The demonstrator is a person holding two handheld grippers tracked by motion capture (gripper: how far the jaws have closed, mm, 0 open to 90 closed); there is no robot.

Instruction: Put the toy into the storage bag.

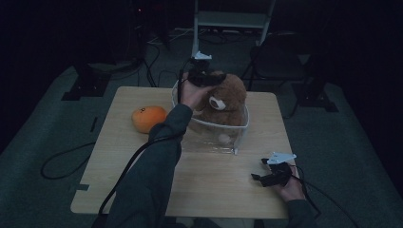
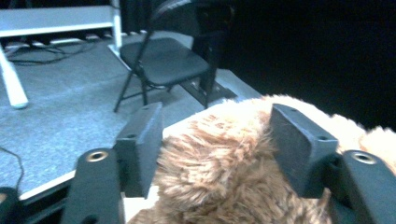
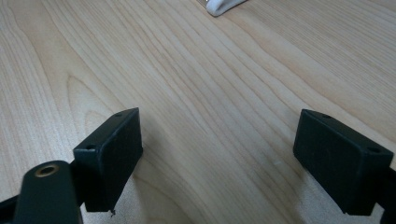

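On the left of the wooden desk (image 1: pixel 119 185), an orange plush fruit (image 1: pixel 148 118) lies by itself, just beside my left sleeve (image 1: pixel 152 166) and apart from the clear bin (image 1: pixel 223 135). My left claw (image 1: pixel 205 76) reaches across to the far side of the desk, where the brown teddy bear (image 1: pixel 228 97) sits inside that bin with its head above the rim. From the left gripper view, the claw (image 2: pixel 217 149) is clenched on the bear's furry head (image 2: pixel 219 163), a black jaw pressed into the fur on either side. Beyond it stand a dark folding chair (image 2: pixel 163 60) and grey carpeted floor (image 2: pixel 56 116). Toward the right front corner of the desk, my right claw (image 1: pixel 267 171) rests low over bare wood, well apart from the bin. The right gripper view shows this claw (image 3: pixel 217 154) released, its jaws spread wide with nothing between them but wood grain (image 3: pixel 210 93); a white corner of the bin (image 3: pixel 222 5) peeks in at the top edge.
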